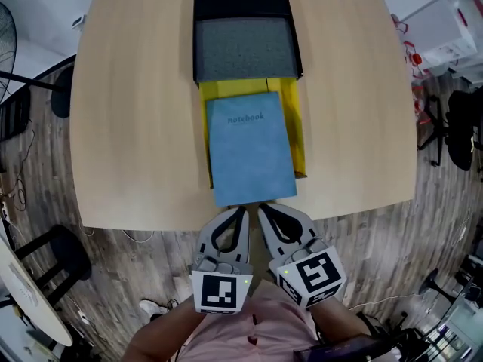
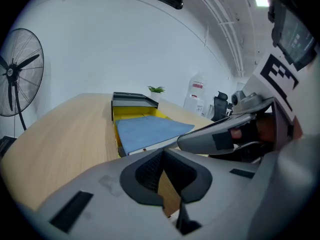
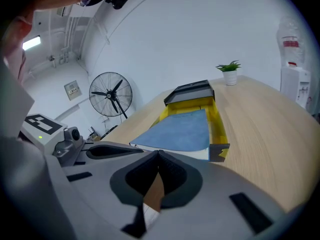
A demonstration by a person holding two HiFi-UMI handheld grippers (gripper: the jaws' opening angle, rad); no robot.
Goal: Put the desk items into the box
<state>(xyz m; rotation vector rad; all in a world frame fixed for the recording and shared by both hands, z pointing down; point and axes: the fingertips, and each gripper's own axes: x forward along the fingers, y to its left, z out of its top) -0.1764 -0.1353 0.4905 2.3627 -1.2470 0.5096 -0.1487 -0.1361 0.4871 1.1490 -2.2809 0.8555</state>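
Grippers come first, low in the middle of the head view. The left gripper (image 1: 243, 211) and the right gripper (image 1: 262, 209) sit side by side off the table's near edge, tips pointing up the frame. Each gripper's own view shows its jaws clenched tip to tip with nothing between them, so both are empty.

Just beyond the tips lies the blue notebook (image 1: 250, 148), centre frame, cover up. It rests on the yellow box (image 1: 296, 119), and its near end overhangs the box's front wall toward the table edge. That suggests it is propped on the rim, not dropped inside.

It looks like a thin hardback: light, flat and fairly stiff, with a smooth cover that could slide under a loose pinch. The overhanging near edge is probably the best place to take hold, gripped across its thickness, or it could be nudged forward from that edge. A corner grip would likely let it twist.

Past the notebook, at top centre, is a black tray with grey lining (image 1: 243, 47), butted against the yellow box's far end. This may limit how far the notebook can be pushed.

The wooden table (image 1: 136, 111) is bare on both sides of the box, leaving open room left and right. The near edge is close under the grippers, so a dropped notebook could fall to the floor.
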